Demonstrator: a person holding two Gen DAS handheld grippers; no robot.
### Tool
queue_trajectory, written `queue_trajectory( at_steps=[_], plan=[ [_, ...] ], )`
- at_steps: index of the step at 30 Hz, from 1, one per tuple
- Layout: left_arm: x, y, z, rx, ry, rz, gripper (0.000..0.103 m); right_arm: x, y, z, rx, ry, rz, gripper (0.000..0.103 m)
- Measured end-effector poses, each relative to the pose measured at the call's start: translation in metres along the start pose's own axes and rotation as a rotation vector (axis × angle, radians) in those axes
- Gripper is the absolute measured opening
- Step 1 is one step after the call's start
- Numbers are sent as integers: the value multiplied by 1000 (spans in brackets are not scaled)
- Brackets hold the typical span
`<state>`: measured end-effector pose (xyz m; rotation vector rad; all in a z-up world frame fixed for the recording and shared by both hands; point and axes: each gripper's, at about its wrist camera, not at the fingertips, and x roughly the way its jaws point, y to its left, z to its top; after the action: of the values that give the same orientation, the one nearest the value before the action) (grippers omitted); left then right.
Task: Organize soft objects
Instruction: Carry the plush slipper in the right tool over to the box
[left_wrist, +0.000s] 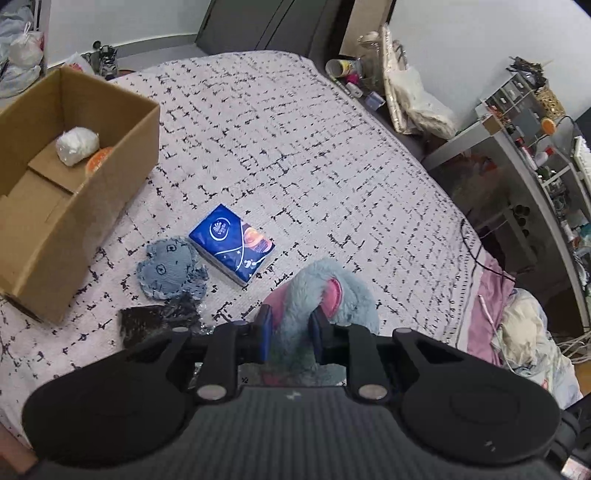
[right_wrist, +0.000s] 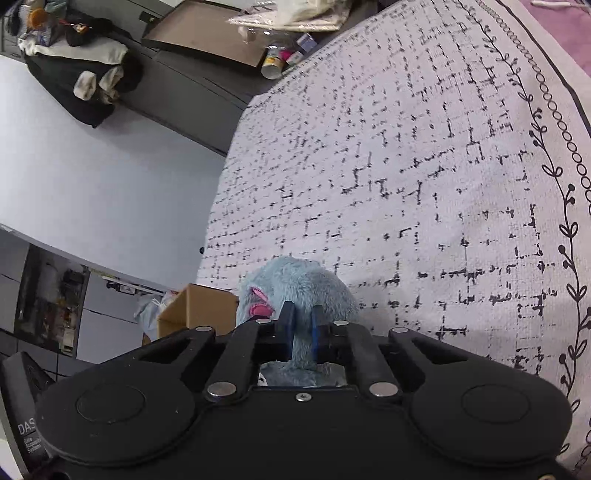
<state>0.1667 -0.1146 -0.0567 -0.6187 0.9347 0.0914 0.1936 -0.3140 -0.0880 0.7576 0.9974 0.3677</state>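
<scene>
Left wrist view: the left gripper (left_wrist: 291, 325) is clamped on the blue plush (left_wrist: 332, 291), held just above the bed (left_wrist: 295, 147). A tissue pack (left_wrist: 232, 243) and denim toy (left_wrist: 170, 267) lie beside it, near the bed's left edge. The box (left_wrist: 74, 206) there holds a white bundle (left_wrist: 77, 145).

Right wrist view: the right gripper (right_wrist: 300, 328) is clamped on the plush (right_wrist: 295, 284), over the bed's (right_wrist: 406, 166) left edge, with the box (right_wrist: 195, 306) just behind.
</scene>
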Motion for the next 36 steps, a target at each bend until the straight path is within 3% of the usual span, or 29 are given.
queue_trajectory(
  at_steps=[21,36],
  plan=[
    [-68,35,16,23,-59,-72,20,-18,64,-31,-74,-68,38,9],
    [-105,67,32,8,-103,-102,20,-19,121,-57,-195,-108,30,9]
  ],
)
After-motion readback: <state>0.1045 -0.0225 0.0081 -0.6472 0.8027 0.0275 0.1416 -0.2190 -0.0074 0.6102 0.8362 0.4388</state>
